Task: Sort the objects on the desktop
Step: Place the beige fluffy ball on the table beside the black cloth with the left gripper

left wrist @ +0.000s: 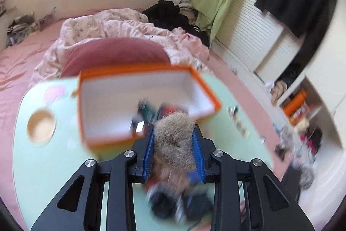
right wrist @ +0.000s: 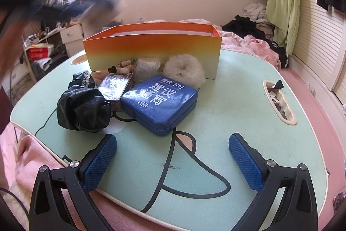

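Observation:
My left gripper (left wrist: 174,133) is shut on a brown furry scrunchie (left wrist: 173,138) and holds it in the air over the near edge of the open orange box (left wrist: 201,83), which has a few small items inside. The view is blurred by motion. My right gripper (right wrist: 173,157) is open and empty, low over the near part of the mint-green table (right wrist: 237,122). In front of it lie a blue tin (right wrist: 160,103), a black scrunchie (right wrist: 82,109), a small dark box (right wrist: 116,88), a white furry scrunchie (right wrist: 183,70) and a clear wrapped roll (right wrist: 147,67), all beside the orange box (right wrist: 151,49).
The table stands on a pink bed with a crumpled duvet (left wrist: 112,29). A cup hole (left wrist: 41,125) sits at the table's left and a slot with small bits (right wrist: 279,101) at its right. Shelves and clutter (left wrist: 302,118) stand to the right.

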The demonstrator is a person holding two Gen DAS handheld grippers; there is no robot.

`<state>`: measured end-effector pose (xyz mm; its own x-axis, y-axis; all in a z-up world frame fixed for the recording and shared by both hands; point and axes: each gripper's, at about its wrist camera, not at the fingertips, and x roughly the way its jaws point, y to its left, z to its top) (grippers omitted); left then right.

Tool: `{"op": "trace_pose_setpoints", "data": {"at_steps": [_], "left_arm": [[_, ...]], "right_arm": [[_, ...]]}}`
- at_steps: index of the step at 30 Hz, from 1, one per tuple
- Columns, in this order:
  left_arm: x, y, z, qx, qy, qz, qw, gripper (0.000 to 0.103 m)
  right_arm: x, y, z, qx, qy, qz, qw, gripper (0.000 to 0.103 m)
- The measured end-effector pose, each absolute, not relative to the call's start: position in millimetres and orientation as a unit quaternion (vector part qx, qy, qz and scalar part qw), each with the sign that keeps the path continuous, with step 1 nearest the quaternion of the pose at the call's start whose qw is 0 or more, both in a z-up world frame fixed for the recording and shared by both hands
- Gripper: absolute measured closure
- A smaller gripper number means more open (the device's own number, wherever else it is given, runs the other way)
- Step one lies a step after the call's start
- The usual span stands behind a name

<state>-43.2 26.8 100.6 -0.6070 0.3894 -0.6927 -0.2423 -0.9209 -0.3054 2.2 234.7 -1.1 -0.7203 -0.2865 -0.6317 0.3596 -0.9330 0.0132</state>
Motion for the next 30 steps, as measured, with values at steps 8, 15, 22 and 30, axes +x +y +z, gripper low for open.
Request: {"op": "trace_pose_setpoints", "data": {"at_steps": [8, 15, 22, 30], "left_arm": [[-17.6, 0.9, 49.7, -0.371, -0.147, 0.900, 0.174, 0.051], [27.6, -16.0, 64.2, -0.304, -0.122, 0.936, 0.126, 0.018], [72.1, -7.6, 6.0, -0.332, -0.031, 0.940, 0.070, 0.017], [53.2, 17.7, 0.3, -0.339, 0.014, 0.939, 0.058, 0.001]], "right_arm": [[1.1, 236.4, -1.7, 0.331, 0.055, -0.926, 0.174, 0.000], [1.3, 235.8, -1.5, 0.331, 0.056, -0.926, 0.174, 0.000], [2.1, 235.3, -1.6, 0.331, 0.056, -0.926, 0.174, 0.000], [1.8, 239.0, -3.8, 0.332, 0.058, -0.926, 0.172, 0.000]]}}
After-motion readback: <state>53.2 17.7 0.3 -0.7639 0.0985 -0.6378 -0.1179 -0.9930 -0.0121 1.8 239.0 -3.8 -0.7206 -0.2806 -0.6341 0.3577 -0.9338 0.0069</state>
